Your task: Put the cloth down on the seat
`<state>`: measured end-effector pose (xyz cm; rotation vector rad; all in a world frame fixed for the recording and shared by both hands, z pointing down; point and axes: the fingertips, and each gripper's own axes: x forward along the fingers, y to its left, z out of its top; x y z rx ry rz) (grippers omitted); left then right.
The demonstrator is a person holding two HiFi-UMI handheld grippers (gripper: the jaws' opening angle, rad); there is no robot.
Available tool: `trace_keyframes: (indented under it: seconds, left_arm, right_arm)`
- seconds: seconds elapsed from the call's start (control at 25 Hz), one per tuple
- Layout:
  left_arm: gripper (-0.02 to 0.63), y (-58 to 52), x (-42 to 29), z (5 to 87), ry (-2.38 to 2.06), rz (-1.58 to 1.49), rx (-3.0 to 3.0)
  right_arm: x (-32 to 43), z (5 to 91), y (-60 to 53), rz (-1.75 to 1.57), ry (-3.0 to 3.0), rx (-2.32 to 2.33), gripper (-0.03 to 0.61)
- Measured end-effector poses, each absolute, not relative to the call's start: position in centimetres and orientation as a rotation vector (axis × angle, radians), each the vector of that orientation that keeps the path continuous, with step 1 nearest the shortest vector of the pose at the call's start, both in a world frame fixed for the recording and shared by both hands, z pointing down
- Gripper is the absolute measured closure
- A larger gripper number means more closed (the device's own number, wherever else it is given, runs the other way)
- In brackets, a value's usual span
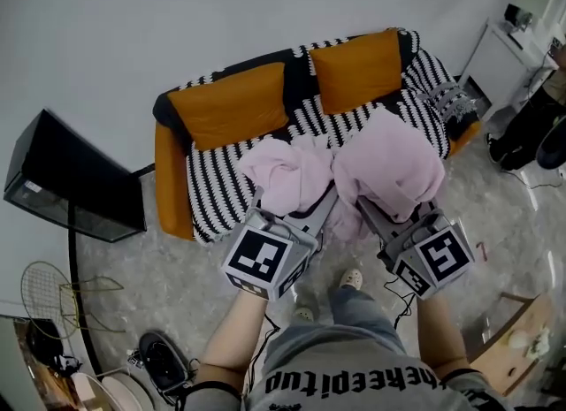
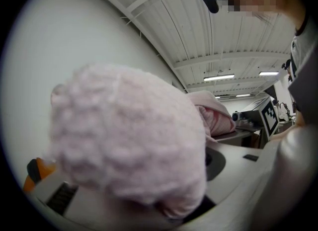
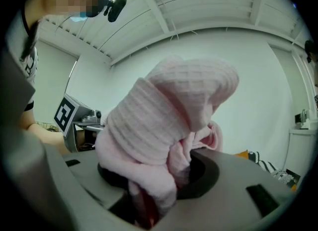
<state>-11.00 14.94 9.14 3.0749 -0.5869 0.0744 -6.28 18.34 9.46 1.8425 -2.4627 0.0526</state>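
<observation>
A fluffy pink cloth (image 1: 393,166) hangs bunched between my two grippers, held up in the air in front of the sofa. My left gripper (image 1: 305,210) is shut on its left bunch (image 1: 283,175). My right gripper (image 1: 380,213) is shut on the right bunch. In the left gripper view the cloth (image 2: 129,140) hides the jaws. The right gripper view has the cloth (image 3: 169,120) piled up out of the jaws. Beyond the cloth lies the sofa seat (image 1: 327,117), covered by a black-and-white striped throw, with two orange back cushions (image 1: 234,104) (image 1: 358,69).
A black box on a stand (image 1: 75,179) is left of the sofa. A white side table (image 1: 508,64) stands at its right end. Rackets (image 1: 49,290) and a black shoe (image 1: 164,361) lie on the floor at lower left, a cardboard box (image 1: 517,338) at lower right.
</observation>
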Motion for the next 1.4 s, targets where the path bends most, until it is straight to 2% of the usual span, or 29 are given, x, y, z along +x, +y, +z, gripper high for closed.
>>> trace_keyframes:
  seconds: [0.8,1.4]
  left_arm:
    - [0.38,9.2,-0.1,9.5,-0.804,0.062,3.032]
    - [0.38,5.0,1.0,11.3,-0.841,0.12,3.001]
  right_arm:
    - [5.0,9.9,11.8,0.033,-2.589,1.658,0.359]
    - [6.2,11.7,7.5,0.084,-2.626,1.617,0.357]
